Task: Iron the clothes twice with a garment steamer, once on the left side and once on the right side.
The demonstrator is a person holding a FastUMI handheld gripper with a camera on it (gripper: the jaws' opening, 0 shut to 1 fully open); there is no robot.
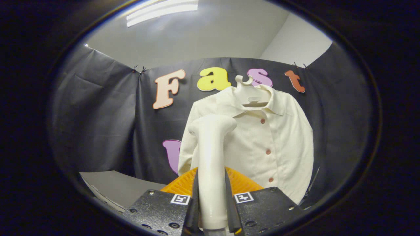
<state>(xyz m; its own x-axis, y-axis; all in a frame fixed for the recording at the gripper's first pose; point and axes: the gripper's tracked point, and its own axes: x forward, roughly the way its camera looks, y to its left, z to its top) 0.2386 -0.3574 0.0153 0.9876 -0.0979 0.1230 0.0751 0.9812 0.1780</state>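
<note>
Tool [212, 209] clenched on garment steamer [211, 157] at handle, both fingers pressing; grip OK. Steamer looks rigid, smooth, likely top-heavy w/ head just short of the shirt [259, 141]. Shirt hangs on hanger [251, 93] against booth wall; soft, light, will swing under pressure. Orange object [239, 182] below steamer; buttons may snag.

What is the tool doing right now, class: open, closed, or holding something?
Tool: closed on the handle of the white garment steamer, both fingers pressing its sides, its head raised before the hanging cream shirt.
</note>
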